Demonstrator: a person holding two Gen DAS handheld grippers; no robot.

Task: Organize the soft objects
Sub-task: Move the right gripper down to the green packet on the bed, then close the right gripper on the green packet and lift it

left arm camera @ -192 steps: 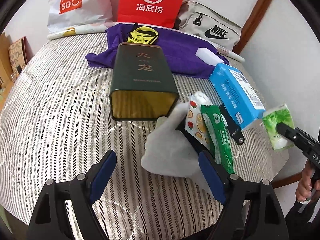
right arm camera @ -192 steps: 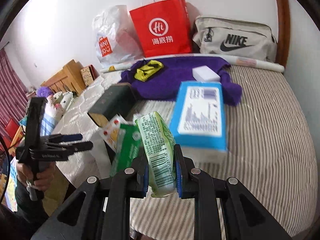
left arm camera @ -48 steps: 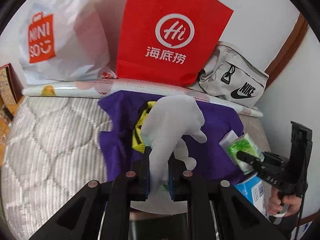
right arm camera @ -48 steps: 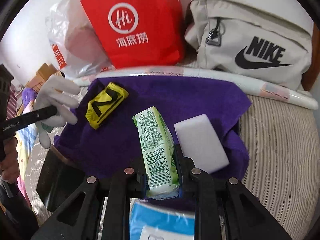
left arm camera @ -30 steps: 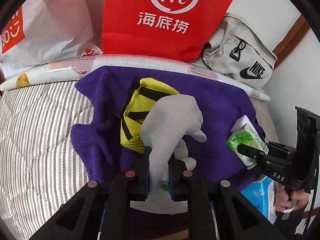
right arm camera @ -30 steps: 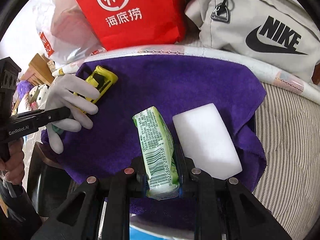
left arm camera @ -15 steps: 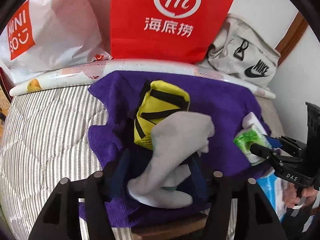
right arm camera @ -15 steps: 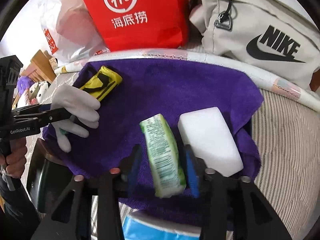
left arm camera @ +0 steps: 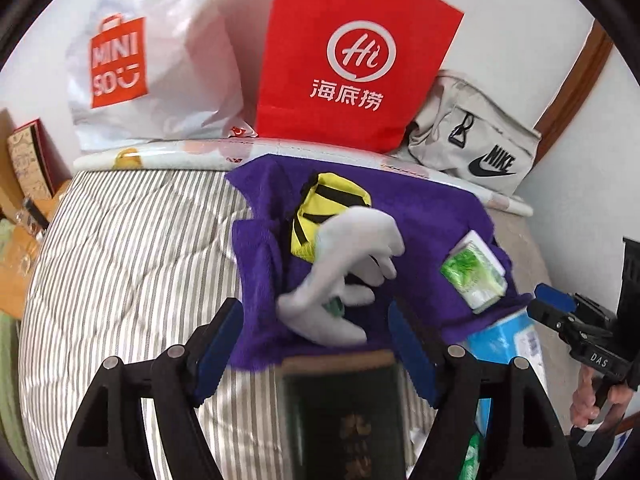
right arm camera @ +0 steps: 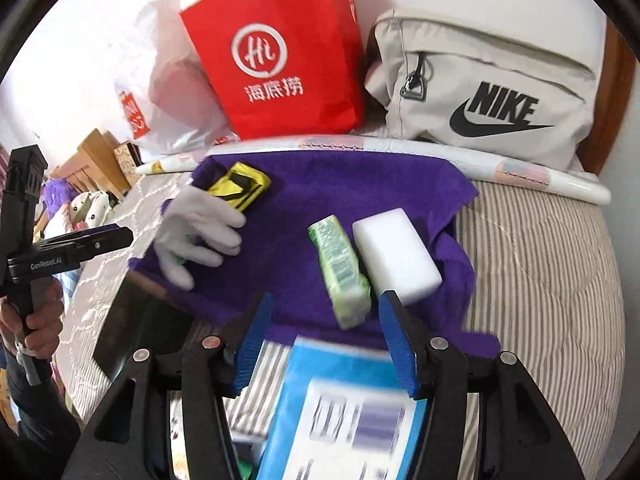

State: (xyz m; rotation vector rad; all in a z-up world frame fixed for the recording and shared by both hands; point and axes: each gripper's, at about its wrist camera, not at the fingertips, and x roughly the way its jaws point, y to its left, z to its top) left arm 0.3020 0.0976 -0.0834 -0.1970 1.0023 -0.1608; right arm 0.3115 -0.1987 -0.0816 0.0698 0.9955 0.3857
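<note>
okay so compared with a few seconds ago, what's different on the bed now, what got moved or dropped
Both grippers have just been opening and now stand empty. The left gripper let go of the white glove, which lies on the purple towel by the yellow pouch. The right gripper released the green tissue pack beside the white sponge. Both came from the bed's near end. Bags, sponge and pouch stayed put.

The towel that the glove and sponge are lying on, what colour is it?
Purple. The towel shows best in the right wrist view.
</note>
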